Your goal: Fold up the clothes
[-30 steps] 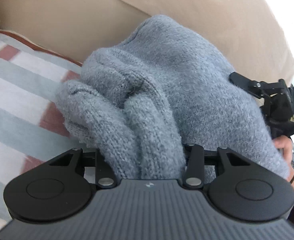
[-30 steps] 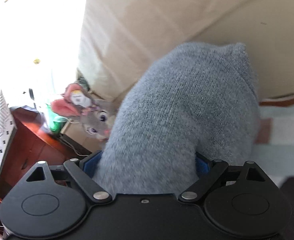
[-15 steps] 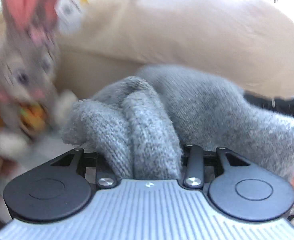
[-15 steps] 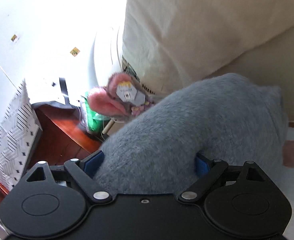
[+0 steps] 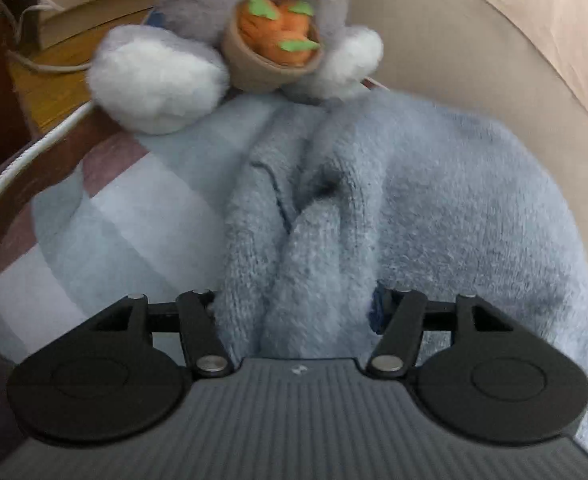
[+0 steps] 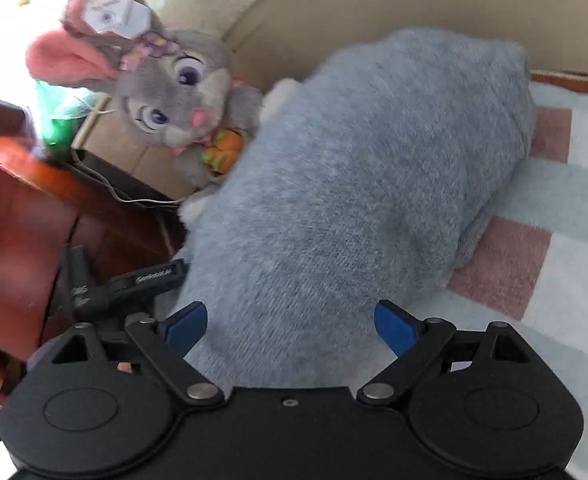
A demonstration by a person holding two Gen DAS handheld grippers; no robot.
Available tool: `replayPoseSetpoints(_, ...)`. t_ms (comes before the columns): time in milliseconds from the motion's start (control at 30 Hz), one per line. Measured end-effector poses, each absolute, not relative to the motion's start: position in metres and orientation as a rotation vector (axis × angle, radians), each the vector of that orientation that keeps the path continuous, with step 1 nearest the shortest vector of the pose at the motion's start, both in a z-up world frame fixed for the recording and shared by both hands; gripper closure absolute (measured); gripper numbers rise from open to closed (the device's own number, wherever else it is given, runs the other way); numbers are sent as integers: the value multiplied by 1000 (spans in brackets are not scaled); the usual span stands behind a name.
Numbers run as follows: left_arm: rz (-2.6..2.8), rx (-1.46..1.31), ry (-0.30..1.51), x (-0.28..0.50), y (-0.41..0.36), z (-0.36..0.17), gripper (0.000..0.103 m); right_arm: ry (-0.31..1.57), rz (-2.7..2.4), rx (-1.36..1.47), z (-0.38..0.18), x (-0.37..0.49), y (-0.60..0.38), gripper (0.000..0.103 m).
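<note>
The left gripper [image 5: 298, 312] is opening around the grey sweater [image 5: 414, 220] (folds bunched between its jaws).

A bed covered by a striped blanket [image 6: 566, 200] in pale blue, white and dusty red blocks is seen as the supporting surface. A folded grey knitted sweater [image 6: 354, 184] is laid directly on it, bundled into a thick roll near the beige headboard cushion [image 5: 474, 60]. A grey plush rabbit [image 6: 182, 92], with a small pot of felt carrots held at its chest, is seated at the blanket's edge, touching the sweater's end. Beyond that edge a reddish wooden nightstand [image 6: 22, 208] is visible.
</note>
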State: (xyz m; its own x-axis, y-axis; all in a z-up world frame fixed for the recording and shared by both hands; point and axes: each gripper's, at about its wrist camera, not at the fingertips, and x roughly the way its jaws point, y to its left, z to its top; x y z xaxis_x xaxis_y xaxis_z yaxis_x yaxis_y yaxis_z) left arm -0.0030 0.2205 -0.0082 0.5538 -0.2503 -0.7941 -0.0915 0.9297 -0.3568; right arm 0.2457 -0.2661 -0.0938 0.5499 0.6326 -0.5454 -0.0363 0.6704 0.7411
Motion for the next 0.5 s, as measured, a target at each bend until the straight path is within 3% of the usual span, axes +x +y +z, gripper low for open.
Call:
replayPoseSetpoints(67, -56, -350, 980, -11, 219, -2, 43, 898, 433, 780, -92, 237, -281, 3)
replayPoseSetpoints(200, 72, -268, 1006, -7, 212, 20, 46, 899, 349, 1104, -122, 234, -308, 2)
replayPoseSetpoints(333, 8, -204, 836, -29, 196, 83, 44, 906, 310, 1431, -164, 225, -322, 2)
replayPoseSetpoints(500, -223, -182, 737, -3, 147, 109, 34, 839, 336, 1481, -171, 235, -306, 0)
